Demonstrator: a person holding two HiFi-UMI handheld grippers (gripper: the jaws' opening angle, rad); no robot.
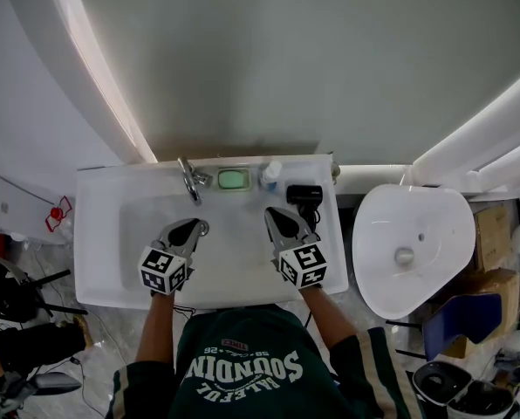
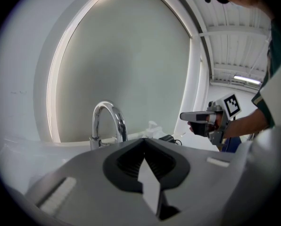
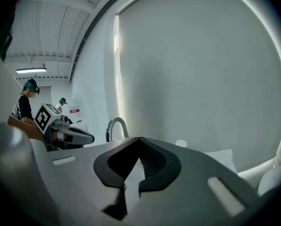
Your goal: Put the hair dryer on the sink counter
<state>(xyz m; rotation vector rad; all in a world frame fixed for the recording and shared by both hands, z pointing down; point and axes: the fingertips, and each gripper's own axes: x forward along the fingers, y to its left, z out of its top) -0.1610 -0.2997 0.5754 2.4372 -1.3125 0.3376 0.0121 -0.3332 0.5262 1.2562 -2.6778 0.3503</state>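
Note:
A black hair dryer (image 1: pixel 304 193) lies on the white sink counter (image 1: pixel 99 251) at the back right, beside the wall; in the left gripper view the hair dryer (image 2: pixel 168 138) shows just past the jaws. My right gripper (image 1: pixel 271 214) hovers over the basin just in front and left of it, shut with nothing in it. My left gripper (image 1: pixel 199 227) hangs over the basin's left half near the faucet (image 1: pixel 190 182), shut and empty too. Each gripper shows in the other's view: the right gripper (image 2: pixel 184 117), the left gripper (image 3: pixel 89 138).
A green soap dish (image 1: pixel 233 179) and a small white bottle (image 1: pixel 270 175) stand behind the basin between faucet and dryer. To the right of the counter is a separate white bowl (image 1: pixel 413 243), with cardboard boxes (image 1: pixel 496 234) beyond. A big lit mirror rises behind.

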